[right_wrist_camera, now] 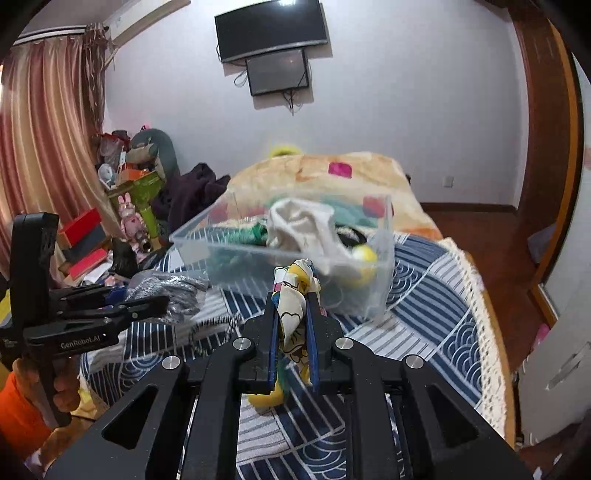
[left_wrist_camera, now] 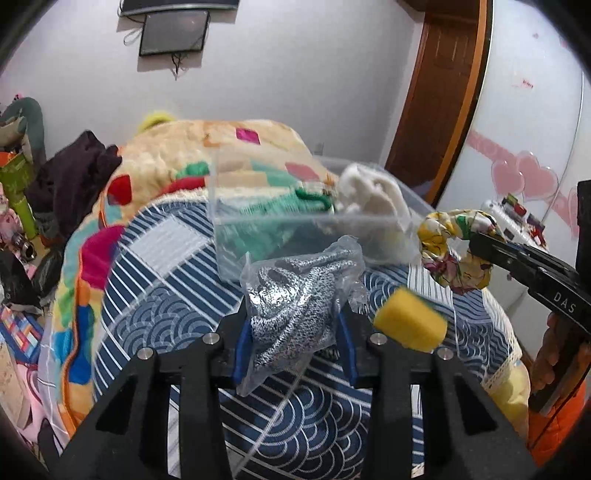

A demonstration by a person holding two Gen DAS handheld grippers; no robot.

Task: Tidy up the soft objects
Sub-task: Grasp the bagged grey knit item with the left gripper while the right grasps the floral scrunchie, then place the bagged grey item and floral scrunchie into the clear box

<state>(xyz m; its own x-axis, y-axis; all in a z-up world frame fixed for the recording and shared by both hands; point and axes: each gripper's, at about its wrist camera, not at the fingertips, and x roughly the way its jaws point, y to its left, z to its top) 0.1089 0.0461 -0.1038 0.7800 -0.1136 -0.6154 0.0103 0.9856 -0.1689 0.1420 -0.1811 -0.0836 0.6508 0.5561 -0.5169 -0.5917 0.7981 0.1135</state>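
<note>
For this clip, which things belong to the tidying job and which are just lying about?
Job:
- clear box
- bagged grey knit in left hand-held gripper
- scrunchie in right hand-held gripper
- yellow sponge
- white cloth

Lying about:
- blanket
- dark clothes
- screens

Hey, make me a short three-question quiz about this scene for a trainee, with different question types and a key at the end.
1. True or false: the left gripper is shut on the bagged grey knit.
2. Multiple choice: what does the right gripper hold? A) sponge B) floral scrunchie C) white cloth
3. Fill in: the white cloth lies inside the clear ____.

Key:
1. True; its jaws pinch the bag from both sides.
2. B, the scrunchie. The yellow sponge rests on the bed.
3. Bin, which also holds green knitwear.
</note>
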